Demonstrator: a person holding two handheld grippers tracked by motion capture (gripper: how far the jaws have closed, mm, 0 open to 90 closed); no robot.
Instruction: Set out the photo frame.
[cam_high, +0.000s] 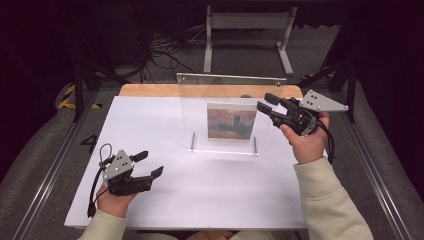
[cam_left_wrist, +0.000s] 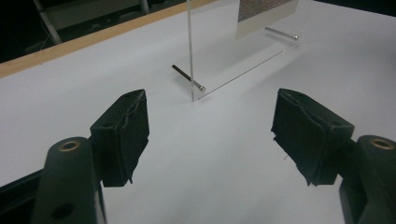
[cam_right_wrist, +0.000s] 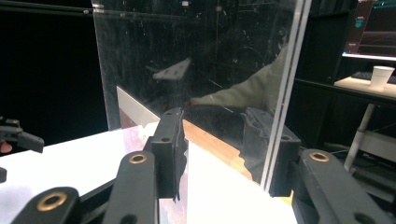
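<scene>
A clear acrylic picture frame (cam_high: 230, 100) stands upright in the middle of the white table (cam_high: 200, 195), held up by two metal pins (cam_high: 193, 141) at its base. A small picture (cam_high: 231, 121) of a dark building under a reddish sky sits inside it. My right gripper (cam_high: 265, 101) is raised at the frame's right edge and open. In the right gripper view the right gripper (cam_right_wrist: 217, 140) has one jaw on each side of the frame's edge (cam_right_wrist: 285, 93), not closed on it. My left gripper (cam_high: 151, 163) rests open at the front left with nothing between its jaws, and the frame (cam_left_wrist: 233, 46) lies ahead of the left gripper (cam_left_wrist: 210, 126).
A wooden strip (cam_high: 150, 90) runs along the table's far edge. Beyond it on the floor are a grey metal stand (cam_high: 247, 22) and loose cables (cam_high: 160, 50). A paper cup (cam_right_wrist: 380, 77) sits on a side desk far off.
</scene>
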